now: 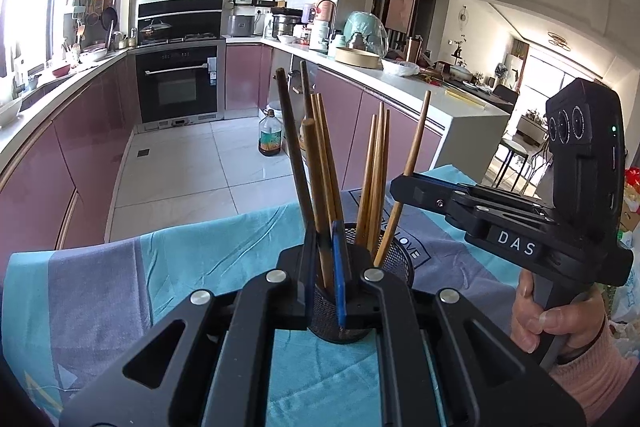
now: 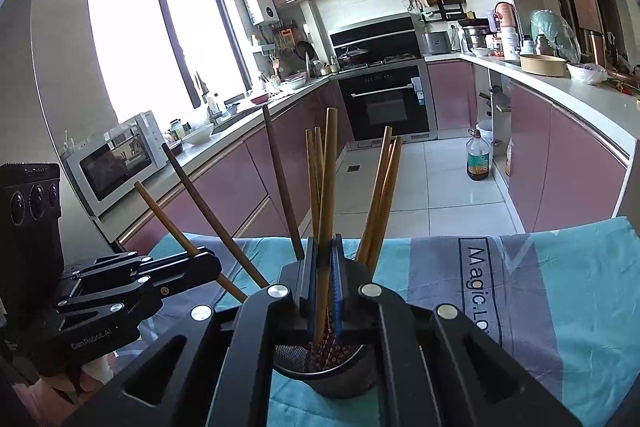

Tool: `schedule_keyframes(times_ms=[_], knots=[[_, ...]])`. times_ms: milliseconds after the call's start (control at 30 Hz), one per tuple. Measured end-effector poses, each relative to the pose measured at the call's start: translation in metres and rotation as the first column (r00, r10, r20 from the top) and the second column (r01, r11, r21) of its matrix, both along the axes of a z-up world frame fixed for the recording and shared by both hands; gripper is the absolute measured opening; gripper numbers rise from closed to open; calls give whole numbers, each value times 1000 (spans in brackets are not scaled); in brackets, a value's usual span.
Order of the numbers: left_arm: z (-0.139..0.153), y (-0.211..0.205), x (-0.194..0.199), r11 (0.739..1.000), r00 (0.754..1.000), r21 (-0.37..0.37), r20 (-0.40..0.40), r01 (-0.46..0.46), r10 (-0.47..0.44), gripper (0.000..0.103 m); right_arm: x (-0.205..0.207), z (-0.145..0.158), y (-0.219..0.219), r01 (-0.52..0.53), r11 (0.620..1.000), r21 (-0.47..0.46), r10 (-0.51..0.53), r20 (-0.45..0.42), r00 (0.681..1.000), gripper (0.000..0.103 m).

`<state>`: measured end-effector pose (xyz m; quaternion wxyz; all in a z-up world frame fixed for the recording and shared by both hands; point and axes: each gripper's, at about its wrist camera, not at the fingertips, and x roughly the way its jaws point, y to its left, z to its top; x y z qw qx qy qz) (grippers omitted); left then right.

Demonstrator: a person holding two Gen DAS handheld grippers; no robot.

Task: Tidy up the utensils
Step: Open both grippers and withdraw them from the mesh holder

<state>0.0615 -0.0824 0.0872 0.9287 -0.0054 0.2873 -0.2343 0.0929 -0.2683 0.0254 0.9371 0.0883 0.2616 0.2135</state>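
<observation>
A black mesh holder (image 1: 396,259) (image 2: 292,355) stands on the teal and grey cloth (image 1: 200,267), with several wooden chopsticks (image 1: 376,167) (image 2: 380,195) upright in it. My left gripper (image 1: 323,247) (image 2: 210,263) hovers just above the holder's near rim, shut on a dark chopstick (image 1: 292,139) and a light chopstick (image 1: 316,179). My right gripper (image 2: 325,251) (image 1: 400,183) comes in from the right, shut on one light chopstick (image 2: 329,187) (image 1: 416,135). That chopstick's lower end reaches into the holder. A hand (image 1: 552,319) grips the right tool's handle.
The table's far edge drops to a tiled kitchen floor. An oil bottle (image 1: 271,135) (image 2: 478,159) stands there by pink cabinets. A white counter (image 1: 420,87) with bowls runs along the right, an oven (image 1: 178,87) sits at the back, and a microwave (image 2: 116,163) at left.
</observation>
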Motion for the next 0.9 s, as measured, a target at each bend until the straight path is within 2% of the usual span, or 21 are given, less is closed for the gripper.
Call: schedule_keyframes(times_ms=[233,300,367,400,433,467,600,667,733,900], knots=[[-5,-2,10,1000,1000,13,-19,-13,13,9,7,-2,2,5,1000,-7,-5,-18,1000,7],[-8,-3,10,1000,1000,19,-20,-15,16,13,8,-3,2,16,1000,-9,-16,-21,1000,7],[-9,-3,12,1000,999,17,-23,-23,24,22,8,-4,2,18,1000,-4,-18,-25,1000,10],[-11,-2,12,999,999,15,-26,-30,30,27,8,-4,1,22,1000,-4,-23,-25,999,14],[-12,-1,13,999,999,12,-30,-33,33,28,7,-5,0,27,1000,-6,-28,-24,999,21],[-14,-1,14,999,999,10,-33,-35,35,30,7,-5,0,30,1000,-7,-30,-22,999,22],[-20,6,16,999,998,1,-45,-46,46,38,3,-5,-1,29,999,-23,-30,-9,1000,24],[-24,9,17,999,997,-3,-52,-50,50,39,3,-6,-1,40,999,-33,-40,-6,999,26],[-27,13,17,999,997,-8,-60,-53,52,40,2,-7,-3,64,997,-46,-64,-8,998,35],[-36,22,19,998,996,-17,-70,-64,62,42,-1,-9,-8,94,994,-59,-95,-11,995,37]])
